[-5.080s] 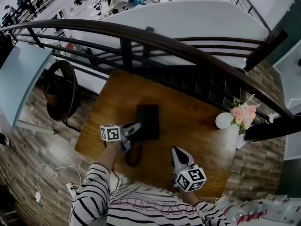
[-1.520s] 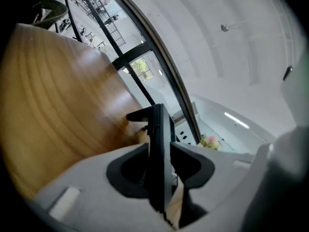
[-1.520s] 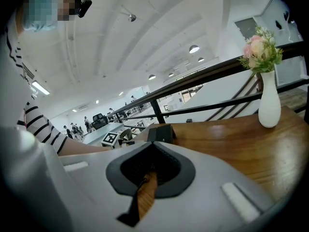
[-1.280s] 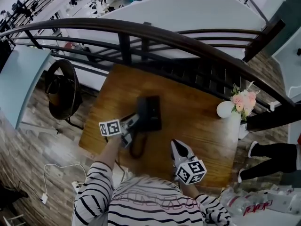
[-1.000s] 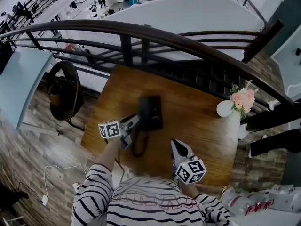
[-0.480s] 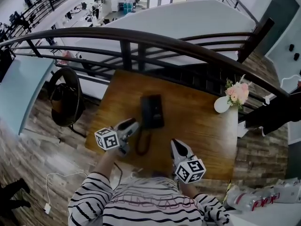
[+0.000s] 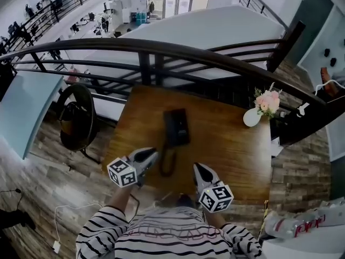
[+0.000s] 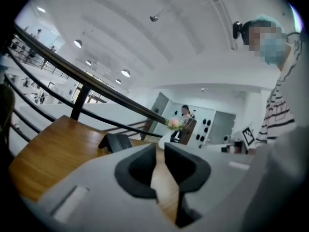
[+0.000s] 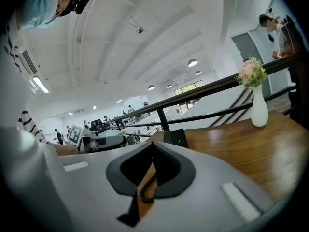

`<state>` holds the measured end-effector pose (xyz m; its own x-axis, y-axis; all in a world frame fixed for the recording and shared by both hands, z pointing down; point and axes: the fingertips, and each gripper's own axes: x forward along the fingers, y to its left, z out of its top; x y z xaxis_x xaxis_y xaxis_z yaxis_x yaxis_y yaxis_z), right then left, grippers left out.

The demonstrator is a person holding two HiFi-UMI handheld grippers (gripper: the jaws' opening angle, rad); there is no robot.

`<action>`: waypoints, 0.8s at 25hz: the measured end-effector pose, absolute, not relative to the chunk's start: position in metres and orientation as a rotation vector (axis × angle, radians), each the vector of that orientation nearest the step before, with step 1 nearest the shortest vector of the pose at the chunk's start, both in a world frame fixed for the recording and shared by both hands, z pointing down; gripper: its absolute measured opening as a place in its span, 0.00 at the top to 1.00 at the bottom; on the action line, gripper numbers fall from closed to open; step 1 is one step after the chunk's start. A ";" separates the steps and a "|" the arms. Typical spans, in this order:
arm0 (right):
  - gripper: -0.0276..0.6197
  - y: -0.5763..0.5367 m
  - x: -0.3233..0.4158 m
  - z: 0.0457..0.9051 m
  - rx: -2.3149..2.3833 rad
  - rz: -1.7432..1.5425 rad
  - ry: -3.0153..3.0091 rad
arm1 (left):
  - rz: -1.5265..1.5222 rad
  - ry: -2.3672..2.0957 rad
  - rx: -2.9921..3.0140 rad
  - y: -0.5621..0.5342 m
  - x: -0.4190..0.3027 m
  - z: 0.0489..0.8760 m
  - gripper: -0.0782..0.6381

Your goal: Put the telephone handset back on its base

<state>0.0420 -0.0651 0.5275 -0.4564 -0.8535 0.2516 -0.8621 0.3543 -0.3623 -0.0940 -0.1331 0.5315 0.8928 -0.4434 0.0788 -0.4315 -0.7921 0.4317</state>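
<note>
The black telephone (image 7: 176,127) sits at the middle of the wooden table (image 7: 232,150). It reads as one dark block and the handset appears to lie on its base. Its coiled cord (image 7: 166,166) loops toward me. My left gripper (image 7: 152,153) hovers near the cord, apart from the telephone. In the left gripper view its jaws (image 8: 160,146) are closing to a narrow gap with nothing between them, and the telephone (image 8: 116,141) lies ahead of them. My right gripper (image 7: 197,168) rests near the table's front, shut and empty (image 9: 152,144), with the telephone (image 9: 175,137) beyond it.
A white vase of pink flowers (image 7: 251,116) stands at the table's far right corner. A dark curved railing (image 7: 161,47) runs behind the table. A black chair (image 7: 75,117) is on the floor to the left. People stand in the background.
My left gripper has drawn back from the telephone toward the table's near left edge. The right gripper has stayed put. The head view has shifted slightly.
</note>
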 end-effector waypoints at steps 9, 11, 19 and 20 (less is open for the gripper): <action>0.96 -0.033 0.014 0.525 1.647 0.695 -2.564 | -0.053 -0.684 2.688 -0.081 -0.122 0.511 0.89; 0.96 -0.028 0.009 0.526 1.650 0.693 -2.561 | -0.059 -0.700 2.697 -0.072 -0.128 0.508 0.89; 0.96 -0.008 -0.010 0.526 1.633 0.675 -2.541 | -0.057 -0.765 2.684 -0.037 -0.150 0.508 0.89; 0.96 -0.007 -0.012 0.526 1.631 0.673 -2.538 | -0.057 -0.774 2.679 -0.034 -0.152 0.509 0.89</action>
